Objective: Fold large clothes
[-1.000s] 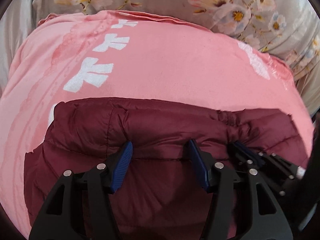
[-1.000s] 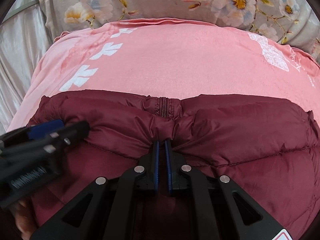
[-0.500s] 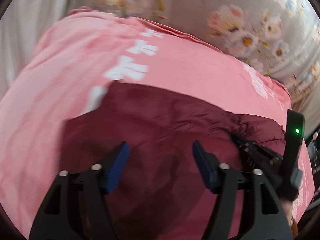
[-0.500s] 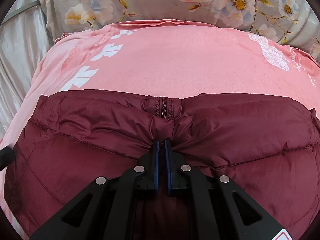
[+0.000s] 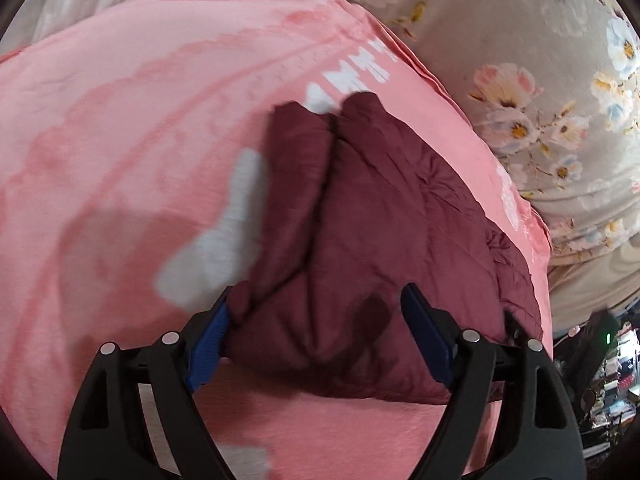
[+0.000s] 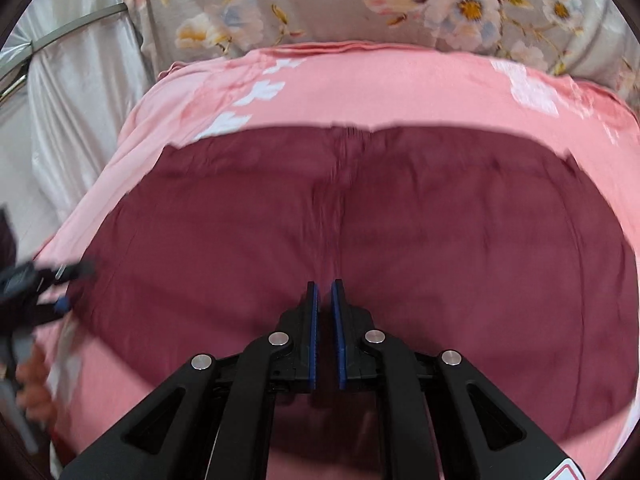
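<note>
Maroon puffer jacket point(image 6: 360, 240) lies on the pink bedsheet point(image 5: 120, 140), folded into a compact bundle; further folds or smoothing may remain. Left gripper point(image 5: 316, 332): jaws just opening, apart, astride the jacket's near edge, not pressing. Right gripper point(image 6: 325, 320): jaws nearly together over the jacket; grip on fabric cannot be confirmed. 0 containers visible.

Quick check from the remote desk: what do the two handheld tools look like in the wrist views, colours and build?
Both look alike. The left tool and right tool have black plastic scissor-style linkage arms with triangular cut-outs and silver round pivot pins. Each finger carries a blue ribbed pad. A red-and-white sticker corner shows on the right tool's frame. No cables or sleeves visible.
</note>
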